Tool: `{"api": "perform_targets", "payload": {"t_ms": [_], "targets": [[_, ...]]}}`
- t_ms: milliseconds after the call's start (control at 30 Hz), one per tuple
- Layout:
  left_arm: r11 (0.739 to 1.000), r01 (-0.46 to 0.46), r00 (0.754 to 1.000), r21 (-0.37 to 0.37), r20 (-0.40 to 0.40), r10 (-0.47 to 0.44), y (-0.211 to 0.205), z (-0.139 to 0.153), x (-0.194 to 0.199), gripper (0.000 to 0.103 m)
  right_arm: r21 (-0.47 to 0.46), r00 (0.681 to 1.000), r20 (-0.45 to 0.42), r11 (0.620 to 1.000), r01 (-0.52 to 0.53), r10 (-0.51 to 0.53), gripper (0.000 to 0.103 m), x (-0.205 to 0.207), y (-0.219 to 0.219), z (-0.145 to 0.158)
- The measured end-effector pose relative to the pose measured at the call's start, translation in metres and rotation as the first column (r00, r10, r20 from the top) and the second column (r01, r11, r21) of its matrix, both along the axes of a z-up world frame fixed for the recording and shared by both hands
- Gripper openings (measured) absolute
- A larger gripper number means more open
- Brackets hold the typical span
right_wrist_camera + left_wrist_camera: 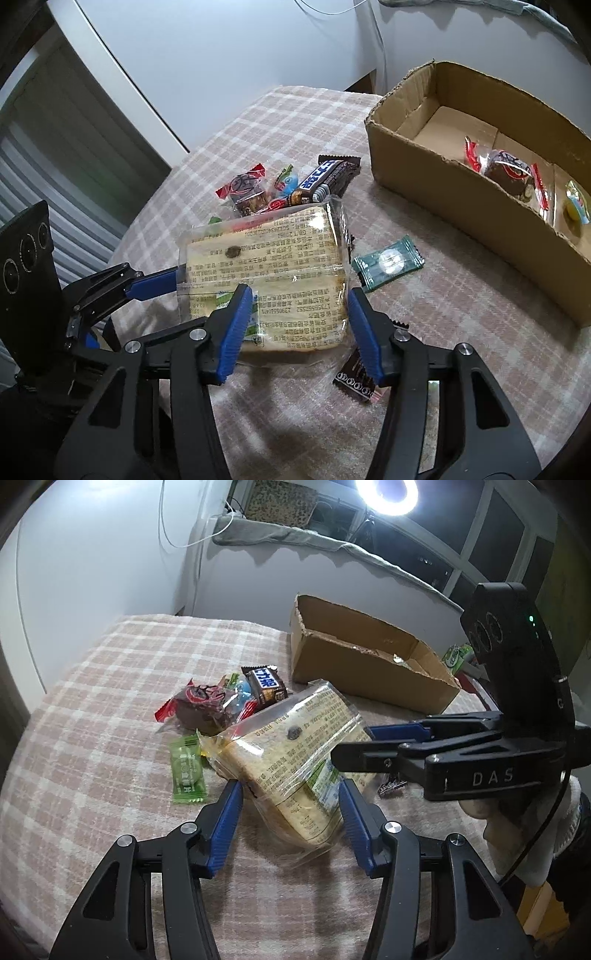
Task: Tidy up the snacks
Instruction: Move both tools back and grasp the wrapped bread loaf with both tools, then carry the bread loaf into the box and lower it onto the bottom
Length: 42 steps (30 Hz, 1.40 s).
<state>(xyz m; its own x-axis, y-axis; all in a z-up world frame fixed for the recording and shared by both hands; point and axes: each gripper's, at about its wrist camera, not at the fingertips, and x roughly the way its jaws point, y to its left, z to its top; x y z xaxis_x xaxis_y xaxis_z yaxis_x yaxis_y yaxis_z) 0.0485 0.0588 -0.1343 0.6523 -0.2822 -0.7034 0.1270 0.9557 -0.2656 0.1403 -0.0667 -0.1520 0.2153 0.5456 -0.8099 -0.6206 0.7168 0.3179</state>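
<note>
Checked pink cloth (424, 332) covers the table. The wrapped bread pack (269, 273) lies in the middle, near side tilted up. Left gripper (290, 797) and right gripper (301, 314) both clamp it from opposite sides. Cardboard box (461, 206) sits beyond, some snacks inside.

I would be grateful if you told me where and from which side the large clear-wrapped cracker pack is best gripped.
Grip the cracker pack across its narrow width near one end, coming down from above. It lies tilted against the snack pile, so both long edges stand free. The left claw and right claw already straddle it that way. Avoid the loose film seam, which would likely slip.
</note>
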Motion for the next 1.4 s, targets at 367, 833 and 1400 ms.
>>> {"api": "perform_targets", "payload": {"t_ms": [367, 833, 1400], "targets": [[1.000, 0.026, 0.998, 0.005, 0.053, -0.026, -0.011, 0.020, -0.001, 0.053, 0.005, 0.999, 0.041, 1.000, 0.029, -0.029, 0.056, -0.011, -0.015, 0.017], [0.992, 0.125, 0.975, 0.019, 0.185, -0.126, -0.052, 0.078, 0.032, 0.053, 0.061, 0.977, 0.150, 0.988, 0.142, -0.150, 0.056, 0.001, -0.067, 0.082], [0.974, 0.210, 0.951, 0.089, 0.211, -0.225, -0.090, 0.117, 0.110, 0.053, 0.093, 0.932, 0.224, 0.958, 0.269, -0.284, 0.056, 0.063, -0.111, 0.128]]}}
